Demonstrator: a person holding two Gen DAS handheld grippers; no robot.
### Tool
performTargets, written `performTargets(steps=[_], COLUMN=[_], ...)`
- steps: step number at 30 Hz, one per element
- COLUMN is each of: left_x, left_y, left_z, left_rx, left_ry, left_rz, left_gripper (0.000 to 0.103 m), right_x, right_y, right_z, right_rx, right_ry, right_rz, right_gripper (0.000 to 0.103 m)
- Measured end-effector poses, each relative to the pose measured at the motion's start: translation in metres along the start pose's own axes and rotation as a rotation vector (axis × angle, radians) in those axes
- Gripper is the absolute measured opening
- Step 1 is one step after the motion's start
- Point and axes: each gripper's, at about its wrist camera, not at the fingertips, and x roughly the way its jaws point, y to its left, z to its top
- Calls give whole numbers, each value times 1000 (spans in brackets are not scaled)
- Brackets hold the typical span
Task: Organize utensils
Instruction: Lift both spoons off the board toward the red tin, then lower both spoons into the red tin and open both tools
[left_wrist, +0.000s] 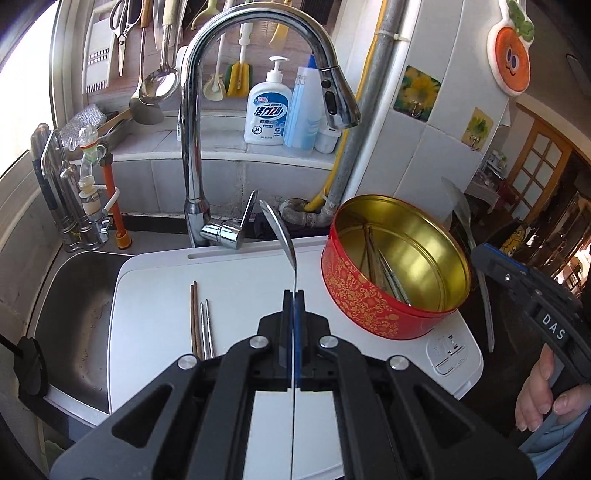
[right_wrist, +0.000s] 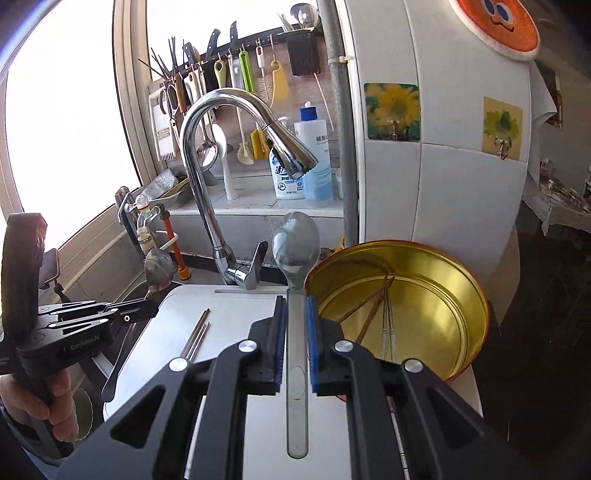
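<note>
1. While both grippers hang above the white board (left_wrist: 236, 273) laid over the sink, the left gripper (left_wrist: 294, 301) has its jaws pressed together on the thin handle of a steel spoon (left_wrist: 281, 236), seen edge-on with its bowl pointing up toward the tap (left_wrist: 207, 122).
2. The right gripper (right_wrist: 296, 306) has its blue pads (right_wrist: 282, 325) closed to a narrow gap on the flat handle of a second spoon (right_wrist: 295, 242); its bowl stands just left of the tin's rim.
3. The red and gold tin (left_wrist: 373, 295) sits at the board's right end; chopsticks already lie inside it.
4. Two pairs of chopsticks (left_wrist: 201, 321), one brown and one metal, lie side by side on the board, left of the left gripper.
</note>
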Motion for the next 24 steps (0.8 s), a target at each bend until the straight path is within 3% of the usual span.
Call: performTargets(steps=[9, 15, 24], left_x=[21, 45, 102], left_y=[-55, -82, -120], left_z=[12, 34, 90], left_rx=[23, 44, 77], left_ry=[15, 50, 130], left_rz=[-41, -86, -184], left_gripper=[1, 1, 1], right_x=[-19, -12, 48], right_y=[-65, -102, -146], right_z=[2, 17, 48], right_rx=[52, 106, 233], right_ry=[-29, -17, 156], right_rz=[-22, 14, 107], right_gripper=[11, 11, 11])
